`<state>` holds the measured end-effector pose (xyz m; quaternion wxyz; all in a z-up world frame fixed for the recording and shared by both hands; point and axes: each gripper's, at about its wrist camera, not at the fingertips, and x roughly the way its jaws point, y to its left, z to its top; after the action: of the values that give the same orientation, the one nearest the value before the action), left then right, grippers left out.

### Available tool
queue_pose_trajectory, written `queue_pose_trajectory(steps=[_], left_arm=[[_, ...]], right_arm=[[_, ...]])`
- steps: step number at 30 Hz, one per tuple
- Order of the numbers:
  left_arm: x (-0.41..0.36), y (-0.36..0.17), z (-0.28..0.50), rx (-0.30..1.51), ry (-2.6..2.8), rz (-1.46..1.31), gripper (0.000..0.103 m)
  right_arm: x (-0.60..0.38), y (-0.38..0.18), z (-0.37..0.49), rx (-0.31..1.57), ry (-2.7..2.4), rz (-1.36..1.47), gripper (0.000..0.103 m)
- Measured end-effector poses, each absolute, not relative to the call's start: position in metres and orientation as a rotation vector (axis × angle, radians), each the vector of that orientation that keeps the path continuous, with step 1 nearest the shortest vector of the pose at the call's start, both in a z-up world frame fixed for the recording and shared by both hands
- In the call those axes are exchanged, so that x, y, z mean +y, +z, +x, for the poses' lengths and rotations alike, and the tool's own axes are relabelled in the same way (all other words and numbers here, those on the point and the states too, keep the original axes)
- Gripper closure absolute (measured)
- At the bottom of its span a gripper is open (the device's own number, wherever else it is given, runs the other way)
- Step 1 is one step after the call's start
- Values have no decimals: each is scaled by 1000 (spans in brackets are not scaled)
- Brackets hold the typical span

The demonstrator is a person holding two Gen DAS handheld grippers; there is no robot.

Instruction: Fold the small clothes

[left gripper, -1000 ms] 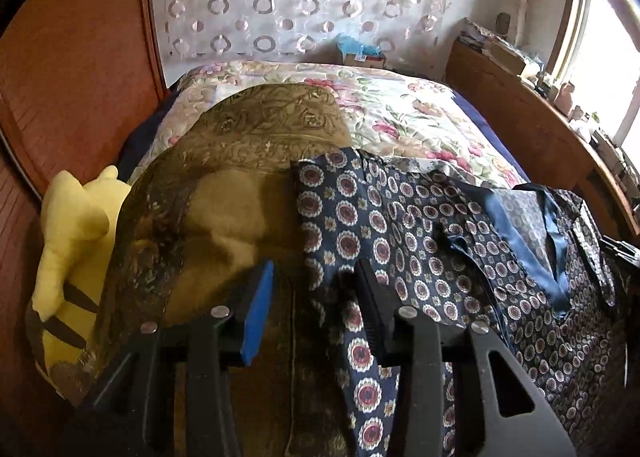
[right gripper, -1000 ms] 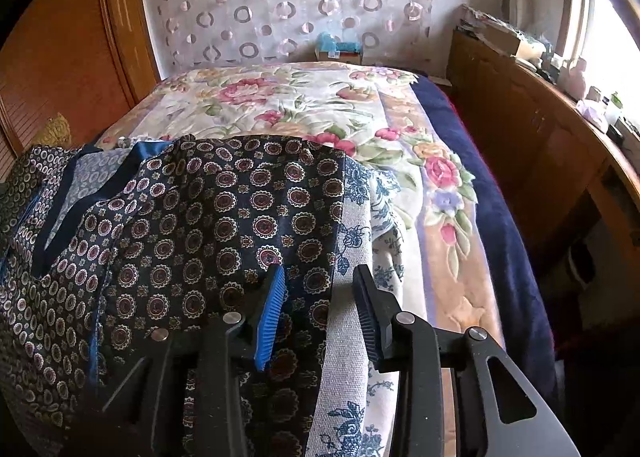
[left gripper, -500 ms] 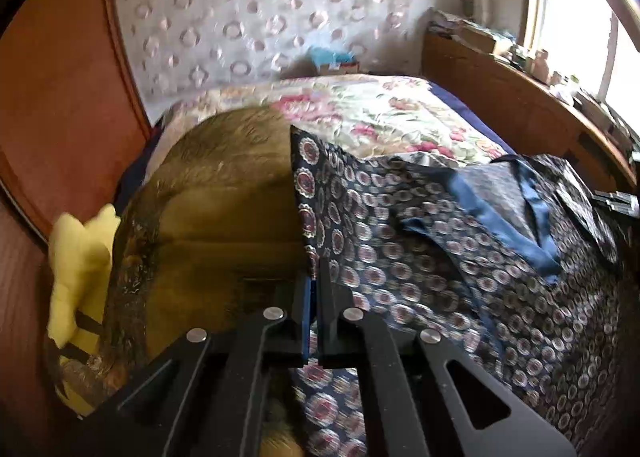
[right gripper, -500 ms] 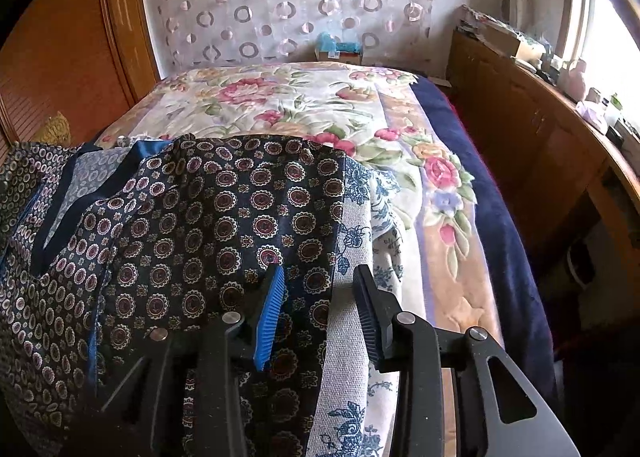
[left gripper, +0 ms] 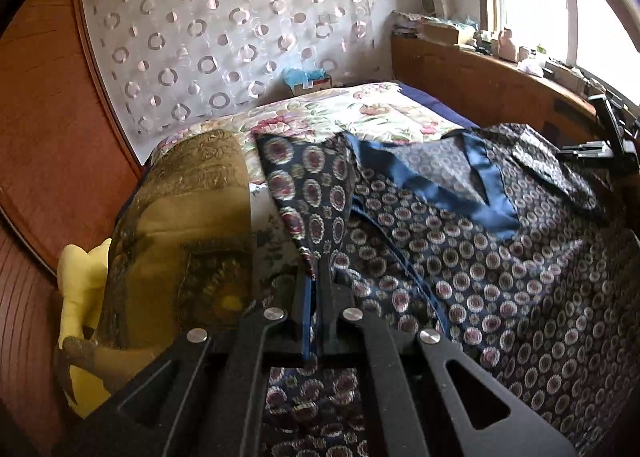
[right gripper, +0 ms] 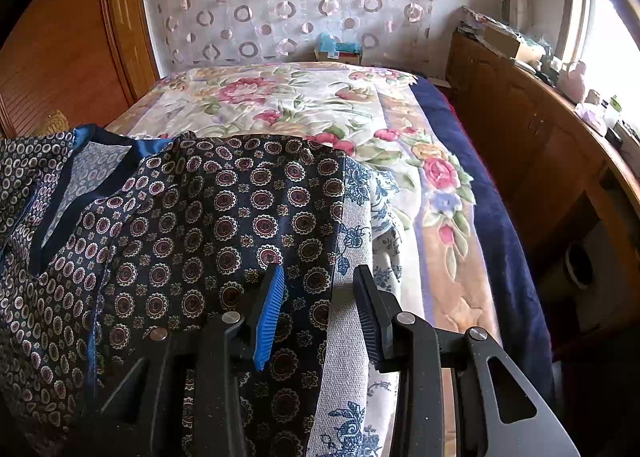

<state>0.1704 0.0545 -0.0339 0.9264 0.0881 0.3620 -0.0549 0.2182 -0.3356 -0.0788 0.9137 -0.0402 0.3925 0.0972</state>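
The navy patterned garment, printed with small round medallions and trimmed in plain blue at the neckline, lies spread over the near end of a bed covered by a floral quilt. The left gripper is clamped on the garment's left edge, its 2 jaws pressed together with a fold of the printed cloth pinched between them; that edge rises in a raised flap just beyond the fingertips. To the left of it sit a gold-brown embroidered cushion and, further left, a yellow plush toy. The right gripper hovers over the garment's right edge with its jaws at a moderate gap, nothing pressed between the blue ribbed pad and the black one. Beneath that edge a white cloth with blue flowers shows, lying on the quilt.
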Motion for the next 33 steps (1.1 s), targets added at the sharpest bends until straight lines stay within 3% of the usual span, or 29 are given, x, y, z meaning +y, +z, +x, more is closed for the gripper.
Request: queue_pose_trajectory(steps=[14,18,33], left_arm=[[55,-48,114,725,-159,126,101],[59,-46,101,709,-161,95,101],[99,-30,27,606,-117,-34,101]], right_arm=[[-335,-77,223,830,206,-107,66],[-326,-73,222,836,233,-164,98],[-336,-20,67,484,391,-101,102]])
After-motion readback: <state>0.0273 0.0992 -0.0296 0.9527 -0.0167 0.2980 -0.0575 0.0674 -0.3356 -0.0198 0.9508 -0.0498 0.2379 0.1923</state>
